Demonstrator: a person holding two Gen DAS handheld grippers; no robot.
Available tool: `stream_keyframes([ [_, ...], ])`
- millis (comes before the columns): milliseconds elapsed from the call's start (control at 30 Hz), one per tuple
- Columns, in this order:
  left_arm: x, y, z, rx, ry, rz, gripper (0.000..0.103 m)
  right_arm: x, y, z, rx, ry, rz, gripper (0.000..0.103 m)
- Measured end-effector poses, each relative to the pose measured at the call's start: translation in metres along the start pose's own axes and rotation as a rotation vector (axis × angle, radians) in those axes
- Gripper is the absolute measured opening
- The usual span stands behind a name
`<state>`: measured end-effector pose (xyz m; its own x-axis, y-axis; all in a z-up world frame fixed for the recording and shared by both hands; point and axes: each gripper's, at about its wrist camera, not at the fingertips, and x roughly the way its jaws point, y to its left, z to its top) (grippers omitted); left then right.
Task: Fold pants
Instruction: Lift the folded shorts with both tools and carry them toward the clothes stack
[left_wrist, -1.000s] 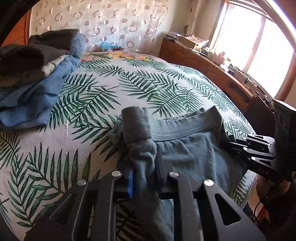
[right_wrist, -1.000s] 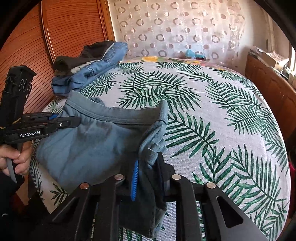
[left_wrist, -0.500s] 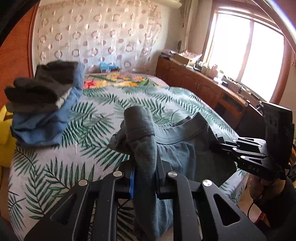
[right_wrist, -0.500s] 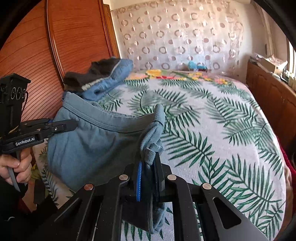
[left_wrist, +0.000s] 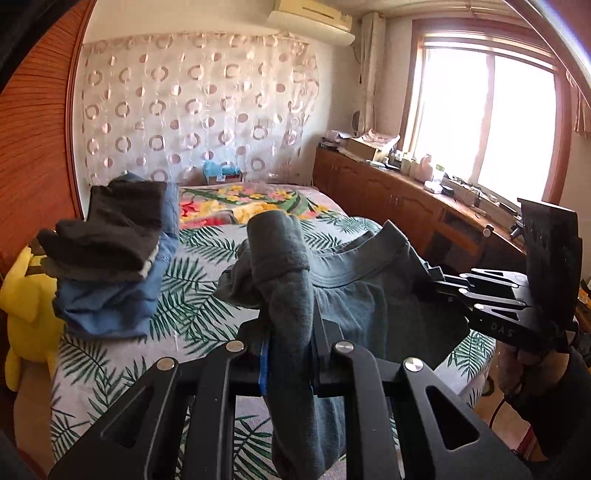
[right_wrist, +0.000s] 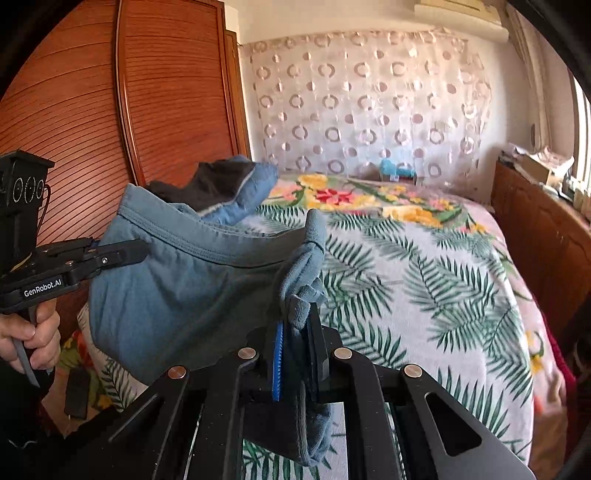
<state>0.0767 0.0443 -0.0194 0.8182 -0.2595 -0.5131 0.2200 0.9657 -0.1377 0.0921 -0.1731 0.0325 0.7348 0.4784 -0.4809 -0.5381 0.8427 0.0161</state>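
Grey-blue pants (left_wrist: 354, 291) (right_wrist: 184, 288) hang by their waistband, lifted off the palm-leaf bedspread (left_wrist: 199, 258) (right_wrist: 424, 280). My left gripper (left_wrist: 290, 343) is shut on one bunched corner of the waistband, cloth draping down over its fingers. My right gripper (right_wrist: 299, 343) is shut on the opposite corner. The waistband sags in a curve between them. In the left wrist view the right gripper (left_wrist: 432, 282) shows at the right, held by a hand (left_wrist: 532, 373). In the right wrist view the left gripper (right_wrist: 138, 249) shows at the left, gripped by a hand (right_wrist: 31, 332).
A stack of folded clothes (left_wrist: 110, 258) (right_wrist: 229, 188), dark over denim blue, lies at the bed's far left by the wooden headboard (right_wrist: 147, 110). A yellow plush toy (left_wrist: 22, 306) sits beside the bed. A wooden cabinet (left_wrist: 406, 206) with clutter runs under the window.
Both grippers have risen and tipped up, lifting the pants off the bed. More wall and curtain now show, and the waistband hangs higher between them.
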Motion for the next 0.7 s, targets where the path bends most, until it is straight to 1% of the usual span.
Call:
stream_keyframes([
  [167, -0.003, 0.009, 0.003, -0.002, -0.016, 0.010, 0.017, 0.010, 0.001, 0.013, -0.024, -0.011, 0.004, 0.011],
  [367, 0.001, 0.025, 0.009, -0.018, -0.023, 0.033, 0.017, 0.036, 0.002, 0.026, -0.055, 0.000, 0.012, 0.011],
  [700, 0.010, 0.053, 0.033, -0.032, -0.036, 0.085, 0.017, 0.084, 0.000, 0.069, -0.111, 0.003, 0.042, 0.011],
])
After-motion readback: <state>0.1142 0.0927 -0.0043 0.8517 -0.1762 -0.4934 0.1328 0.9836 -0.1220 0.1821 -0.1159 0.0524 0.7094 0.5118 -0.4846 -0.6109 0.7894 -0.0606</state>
